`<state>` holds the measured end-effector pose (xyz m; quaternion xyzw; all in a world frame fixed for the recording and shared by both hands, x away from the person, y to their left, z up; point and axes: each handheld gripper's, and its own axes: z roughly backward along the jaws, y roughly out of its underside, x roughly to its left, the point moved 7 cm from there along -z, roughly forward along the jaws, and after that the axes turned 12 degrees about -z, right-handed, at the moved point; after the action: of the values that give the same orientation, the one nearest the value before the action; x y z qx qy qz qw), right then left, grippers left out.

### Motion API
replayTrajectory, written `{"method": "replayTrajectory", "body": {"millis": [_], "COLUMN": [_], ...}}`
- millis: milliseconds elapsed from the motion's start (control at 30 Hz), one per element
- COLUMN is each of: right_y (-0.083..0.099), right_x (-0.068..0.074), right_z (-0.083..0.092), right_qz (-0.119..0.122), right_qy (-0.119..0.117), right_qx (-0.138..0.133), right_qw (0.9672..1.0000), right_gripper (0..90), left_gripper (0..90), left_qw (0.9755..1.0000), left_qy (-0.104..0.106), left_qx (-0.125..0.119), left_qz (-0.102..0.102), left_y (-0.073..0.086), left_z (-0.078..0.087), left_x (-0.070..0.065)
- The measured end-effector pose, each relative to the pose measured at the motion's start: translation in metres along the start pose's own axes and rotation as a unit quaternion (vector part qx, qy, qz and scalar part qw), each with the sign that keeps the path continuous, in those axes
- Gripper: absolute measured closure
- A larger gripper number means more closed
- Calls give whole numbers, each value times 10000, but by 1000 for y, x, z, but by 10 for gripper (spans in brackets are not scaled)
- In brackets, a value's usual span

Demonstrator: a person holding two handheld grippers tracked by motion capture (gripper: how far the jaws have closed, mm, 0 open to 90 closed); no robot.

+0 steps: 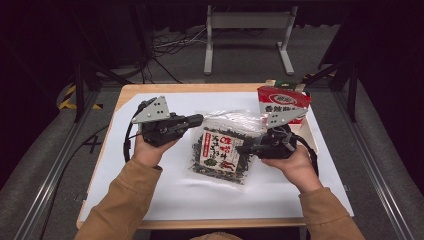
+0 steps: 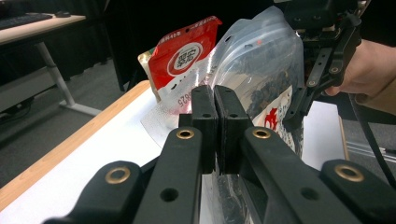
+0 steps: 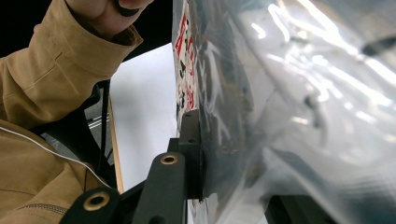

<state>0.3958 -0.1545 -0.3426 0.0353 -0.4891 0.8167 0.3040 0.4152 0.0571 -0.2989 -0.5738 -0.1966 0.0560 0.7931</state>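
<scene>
Gripping seaweed bag (image 1: 220, 150) from both edges: left gripper (image 1: 197, 120) pinched on film, right gripper (image 1: 243, 150) clamped opposite; uneven pull risks tear, slip toward red pouch (image 1: 282, 102).

2 snack bags — 1 clear seaweed bag (image 1: 220, 150), 1 red bag (image 1: 283, 101) — 2 grippers.

wooden table (image 1: 131, 90) under a white sheet (image 1: 170, 190) covering nearly the whole top. clear bag of dark dried food (image 1: 220, 150) near the centre of that sheet, red and white packet (image 1: 283, 101) at the far right corner.
</scene>
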Motion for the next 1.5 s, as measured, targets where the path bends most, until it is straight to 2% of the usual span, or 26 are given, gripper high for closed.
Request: {"method": "replayTrajectory", "body": {"millis": [133, 233, 300, 433, 567, 1067, 1267, 1500], "right_y": [0, -1, -1, -2, -3, -10, -15, -23], "right_x": [1, 3, 4, 5, 5, 0, -4, -6], "right_z": [1, 3, 5, 11, 19, 66, 83, 98], "right_qz": [-22, -45, 0, 32, 56, 86, 101, 154], "right_qy": [-21, -62, -21, 111, 231, 825, 1078, 1296], "right_qx": [0, 5, 24, 75, 74, -41, -84, -177], "right_qw": [10000, 10000, 10000, 9999, 9997, 9965, 9941, 9913], "right_gripper": [764, 768, 771, 773, 773, 772, 772, 771], "left_gripper": [875, 839, 754, 616, 569, 512, 502, 490], "left_qw": [10000, 9997, 9992, 9986, 9988, 9979, 9972, 9970], "left_qy": [10, 114, 217, 261, 252, 302, 298, 223], "left_qx": [-37, -146, -249, -274, -213, 58, 205, 242], "left_qz": [24, 127, 238, 368, 368, 562, 657, 695], "left_y": [0, -1, -2, -2, -1, 13, 22, 28], "left_z": [1, 2, 4, 7, 8, 10, 9, 11], "left_x": [1, 1, 3, 5, 6, 12, 17, 23]}}
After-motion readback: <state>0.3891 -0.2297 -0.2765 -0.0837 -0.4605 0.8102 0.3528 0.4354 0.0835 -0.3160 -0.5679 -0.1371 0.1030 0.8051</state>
